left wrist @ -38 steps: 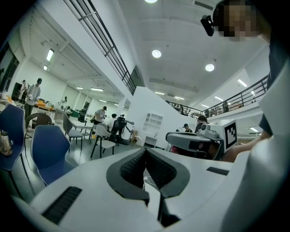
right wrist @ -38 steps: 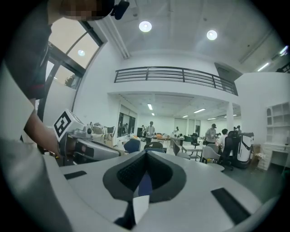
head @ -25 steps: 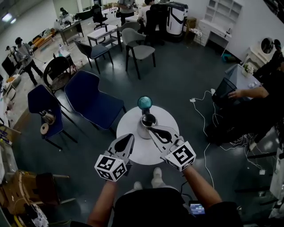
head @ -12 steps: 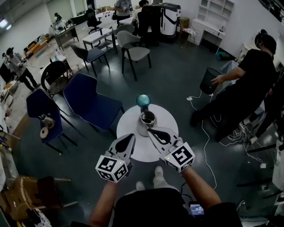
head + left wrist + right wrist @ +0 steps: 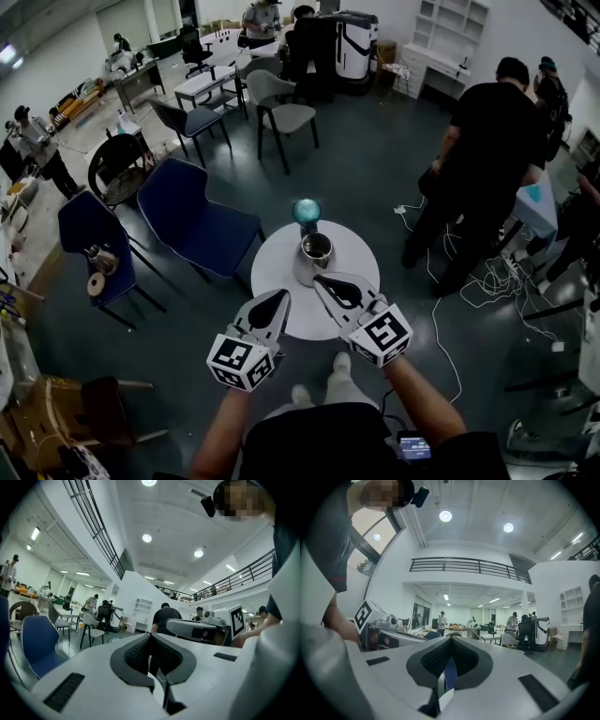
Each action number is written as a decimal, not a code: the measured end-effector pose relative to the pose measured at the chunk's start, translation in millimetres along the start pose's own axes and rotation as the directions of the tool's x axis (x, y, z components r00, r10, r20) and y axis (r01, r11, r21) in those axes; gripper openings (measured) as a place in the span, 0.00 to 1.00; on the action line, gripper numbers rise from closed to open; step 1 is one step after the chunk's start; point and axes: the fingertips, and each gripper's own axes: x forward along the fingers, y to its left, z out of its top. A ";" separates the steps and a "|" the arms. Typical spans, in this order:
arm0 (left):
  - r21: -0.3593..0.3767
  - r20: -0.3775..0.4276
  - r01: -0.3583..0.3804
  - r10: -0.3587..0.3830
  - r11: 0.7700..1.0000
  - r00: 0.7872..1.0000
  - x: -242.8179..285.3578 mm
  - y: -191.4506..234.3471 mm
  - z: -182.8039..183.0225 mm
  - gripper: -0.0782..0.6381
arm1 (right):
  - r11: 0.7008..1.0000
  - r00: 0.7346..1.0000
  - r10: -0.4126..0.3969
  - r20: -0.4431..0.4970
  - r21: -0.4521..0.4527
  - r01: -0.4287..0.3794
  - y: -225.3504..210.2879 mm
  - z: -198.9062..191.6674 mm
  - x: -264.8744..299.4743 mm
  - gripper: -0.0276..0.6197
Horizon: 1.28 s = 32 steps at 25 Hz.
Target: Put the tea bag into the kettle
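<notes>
Both stay by kettle (image 5: 315, 255): left tool (image 5: 283, 297) shut empty, right tool (image 5: 320, 279) pinching tea bag (image 5: 450, 674).

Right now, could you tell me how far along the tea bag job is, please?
Done: unconfirmed; no tea bag shows on the table, and the kettle is too small to see into. In hand: nothing clearly; left gripper and right gripper hover shut near the kettle. Left: check the kettle, then add the bag if missing.
</notes>
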 end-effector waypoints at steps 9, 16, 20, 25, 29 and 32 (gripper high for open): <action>0.054 -0.028 0.010 -0.009 0.999 1.000 -2.4 -4.1 -7.7 0.13 | 1.000 1.000 -0.016 -0.002 0.026 0.016 4.8 -5.3 -6.4 0.07; 0.083 -0.026 0.028 -0.025 0.996 0.999 9.6 -28.3 1.2 0.13 | 1.000 1.000 -0.026 0.002 0.014 0.026 -8.5 4.2 -27.1 0.07; 0.090 -0.016 0.022 -0.020 0.996 1.000 14.0 -43.9 2.1 0.13 | 1.000 1.000 -0.017 0.011 0.013 0.017 -9.7 5.8 -43.4 0.07; 0.086 -0.005 0.021 -0.021 0.996 1.000 19.7 -70.5 2.6 0.13 | 1.000 1.000 -0.012 0.015 0.019 0.012 -12.9 10.0 -68.1 0.07; 0.072 -0.001 0.020 -0.020 0.997 1.000 20.3 -93.5 -2.4 0.13 | 1.000 1.000 0.002 0.005 0.016 -0.002 -10.3 7.7 -87.8 0.07; 0.068 -0.009 0.015 -0.015 0.998 1.000 17.6 -112.6 -8.9 0.13 | 1.000 1.000 0.008 0.000 0.003 -0.008 -9.3 7.5 -104.9 0.07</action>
